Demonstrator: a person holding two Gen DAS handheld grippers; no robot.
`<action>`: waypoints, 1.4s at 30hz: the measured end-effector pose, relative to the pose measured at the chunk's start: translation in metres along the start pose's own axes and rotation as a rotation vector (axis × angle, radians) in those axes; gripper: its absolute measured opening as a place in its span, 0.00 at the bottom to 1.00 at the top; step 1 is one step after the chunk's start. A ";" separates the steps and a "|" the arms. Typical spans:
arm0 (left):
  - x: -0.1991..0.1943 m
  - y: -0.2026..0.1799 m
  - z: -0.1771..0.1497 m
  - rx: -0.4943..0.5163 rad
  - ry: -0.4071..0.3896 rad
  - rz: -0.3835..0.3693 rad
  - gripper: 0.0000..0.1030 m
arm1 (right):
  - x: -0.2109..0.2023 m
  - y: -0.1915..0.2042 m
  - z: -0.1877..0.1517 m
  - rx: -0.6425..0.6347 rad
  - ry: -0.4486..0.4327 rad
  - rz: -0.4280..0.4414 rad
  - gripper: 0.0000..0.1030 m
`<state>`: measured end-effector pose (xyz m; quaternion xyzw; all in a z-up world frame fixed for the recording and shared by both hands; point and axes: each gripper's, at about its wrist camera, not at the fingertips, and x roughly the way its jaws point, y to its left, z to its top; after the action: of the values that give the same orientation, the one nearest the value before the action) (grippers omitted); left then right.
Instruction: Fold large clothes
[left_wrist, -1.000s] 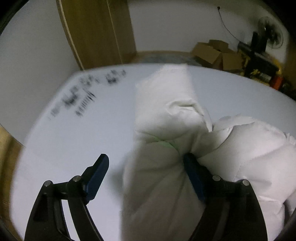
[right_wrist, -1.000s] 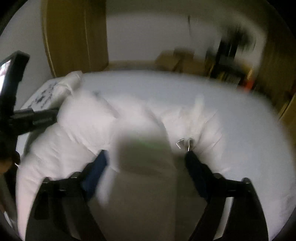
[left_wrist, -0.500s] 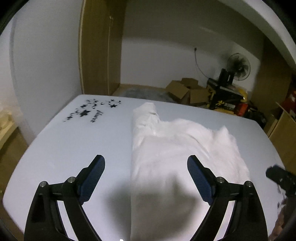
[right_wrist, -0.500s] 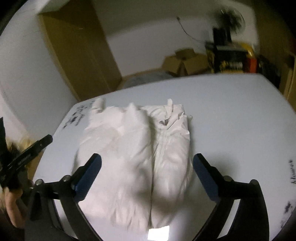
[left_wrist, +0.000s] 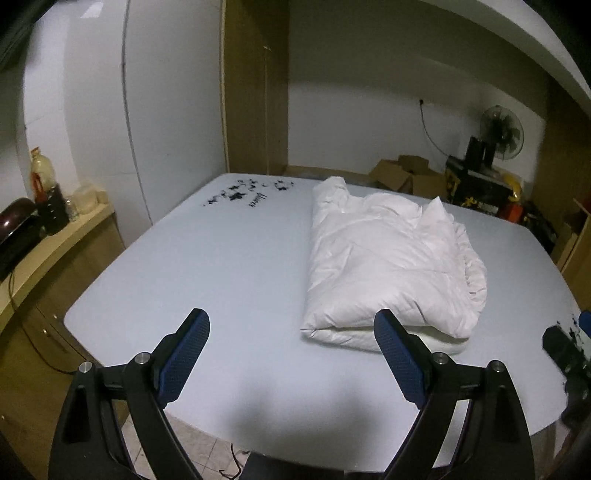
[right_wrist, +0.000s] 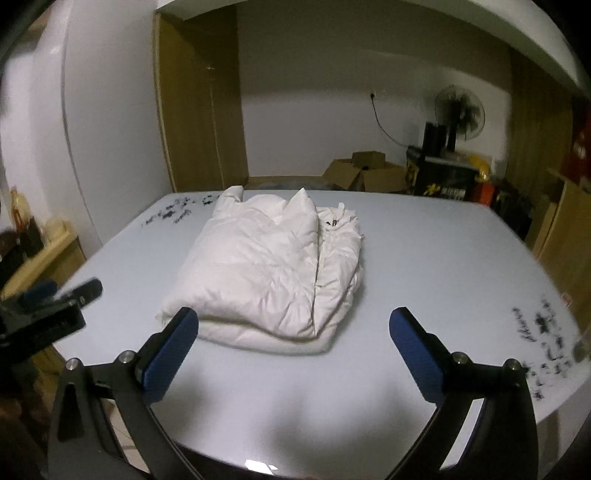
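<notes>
White padded jacket (right_wrist: 275, 271) lies folded on pale table (right_wrist: 443, 266), ahead of both claws, touching neither. Left gripper (left_wrist: 291, 354) and right gripper (right_wrist: 293, 349) gape wide, just opened, nothing between jaws.

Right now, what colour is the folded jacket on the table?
White all over; the jacket shows best in the right wrist view, lying on the pale table.

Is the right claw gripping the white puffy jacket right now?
No, the right claw stands open over the bare pale table, with the folded white puffy jacket lying beyond its blue pads.
</notes>
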<state>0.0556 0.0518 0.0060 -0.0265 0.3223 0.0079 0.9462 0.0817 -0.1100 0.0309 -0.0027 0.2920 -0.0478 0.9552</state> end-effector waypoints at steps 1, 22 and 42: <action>-0.006 0.002 -0.001 -0.007 -0.007 -0.001 0.89 | -0.006 0.001 -0.003 -0.008 -0.004 0.001 1.00; -0.006 0.008 -0.009 -0.021 0.047 -0.048 0.89 | -0.024 0.002 -0.010 -0.008 -0.035 -0.029 1.00; -0.016 -0.002 -0.013 0.027 0.023 -0.037 0.89 | -0.034 -0.006 -0.010 0.003 -0.029 -0.033 1.00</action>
<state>0.0348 0.0494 0.0052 -0.0195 0.3327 -0.0141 0.9427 0.0475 -0.1124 0.0416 -0.0066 0.2778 -0.0638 0.9585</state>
